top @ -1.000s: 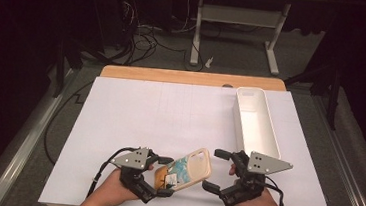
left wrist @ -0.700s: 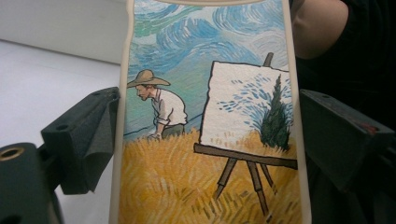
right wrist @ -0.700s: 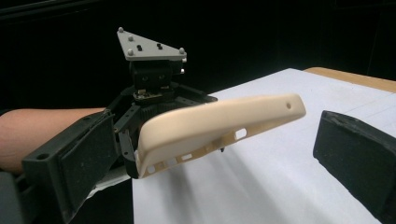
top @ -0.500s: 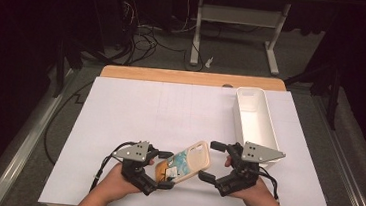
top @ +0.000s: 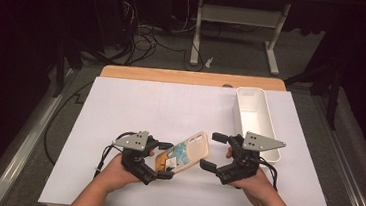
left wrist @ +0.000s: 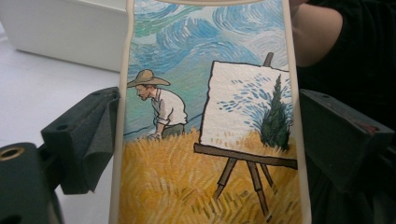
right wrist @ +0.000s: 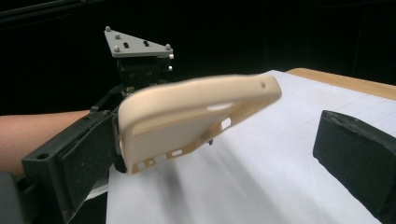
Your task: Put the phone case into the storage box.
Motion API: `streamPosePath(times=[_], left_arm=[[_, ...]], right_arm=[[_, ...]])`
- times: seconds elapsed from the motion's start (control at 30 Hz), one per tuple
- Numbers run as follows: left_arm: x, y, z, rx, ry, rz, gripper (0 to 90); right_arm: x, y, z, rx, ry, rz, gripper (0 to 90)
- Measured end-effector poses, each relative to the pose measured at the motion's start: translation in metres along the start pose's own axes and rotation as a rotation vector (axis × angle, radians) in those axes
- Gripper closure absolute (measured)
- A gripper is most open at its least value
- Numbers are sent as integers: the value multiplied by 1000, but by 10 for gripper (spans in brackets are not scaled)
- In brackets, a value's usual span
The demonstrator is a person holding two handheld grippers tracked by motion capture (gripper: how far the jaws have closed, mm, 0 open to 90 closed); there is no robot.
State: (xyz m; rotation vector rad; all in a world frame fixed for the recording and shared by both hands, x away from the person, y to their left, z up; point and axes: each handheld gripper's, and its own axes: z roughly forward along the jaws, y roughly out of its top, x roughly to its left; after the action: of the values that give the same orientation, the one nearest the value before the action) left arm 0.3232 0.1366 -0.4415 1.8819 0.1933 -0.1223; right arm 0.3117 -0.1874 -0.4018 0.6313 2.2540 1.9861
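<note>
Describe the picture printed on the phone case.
Phone case: painter in a straw hat in a yellow wheat field, easel, swirling blue sky; clearest in the left gripper view.

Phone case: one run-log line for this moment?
phone case | held: left gripper, shut across its sides | right gripper: open, beside case | white bin: right

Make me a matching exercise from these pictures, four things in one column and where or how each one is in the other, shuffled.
Things:
1. beige phone case with a painted wheat field
2. long white plastic bin
3. left gripper
4. right gripper

States:
A. open, jaws either side of the case's free end
B. lifted off the white mat, tilted
C. standing at the table's right side
D. clamped on the case's lower edge

Pairs: 1-B, 2-C, 3-D, 4-A
</note>
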Motion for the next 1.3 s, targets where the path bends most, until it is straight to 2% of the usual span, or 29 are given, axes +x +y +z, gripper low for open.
streamPosePath(times=[0.6,0.8,1.3], left_arm=[[-14,-4,5,-2,-30,23,114],[-16,-5,9,11,-52,29,114],[-17,-4,9,-8,-79,29,114]], right_arm=[[12,-2,1,3,71,-20,7],[16,-2,1,1,90,-24,11],[19,-3,3,-9,134,-24,39]])
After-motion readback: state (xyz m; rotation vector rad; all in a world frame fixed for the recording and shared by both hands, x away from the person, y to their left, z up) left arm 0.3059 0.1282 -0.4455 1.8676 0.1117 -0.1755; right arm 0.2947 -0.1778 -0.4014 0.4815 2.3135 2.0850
